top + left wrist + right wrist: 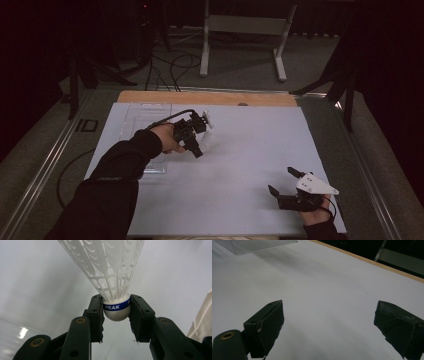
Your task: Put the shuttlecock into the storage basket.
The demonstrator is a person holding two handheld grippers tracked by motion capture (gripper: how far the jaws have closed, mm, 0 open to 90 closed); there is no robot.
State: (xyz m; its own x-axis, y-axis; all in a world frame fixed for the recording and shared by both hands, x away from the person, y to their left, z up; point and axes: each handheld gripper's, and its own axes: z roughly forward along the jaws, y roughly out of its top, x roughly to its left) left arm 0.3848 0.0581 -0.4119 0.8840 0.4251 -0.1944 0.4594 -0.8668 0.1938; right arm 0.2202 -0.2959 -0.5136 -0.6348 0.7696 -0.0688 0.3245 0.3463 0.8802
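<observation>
We see a shuttlecock (113, 277) with a white plastic lattice skirt and a smooth, glossy cap ringed in blue tape. The left gripper (116, 315) has matt black plastic jaws with rough, frayed pads (100, 320). The table (250, 150) is matt white, edged in wood. The tray (145, 117) is clear, glossy plastic.

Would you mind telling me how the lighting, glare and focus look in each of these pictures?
High view: the white table is evenly lit, the room beyond falls into near black, and the left gripper casts a soft shadow. Left gripper view: the shuttlecock and its blue band are sharp, the background is hazy, with a glare spot at lower left. Right gripper view: the right gripper looks dark and soft against the bright tabletop.
</observation>
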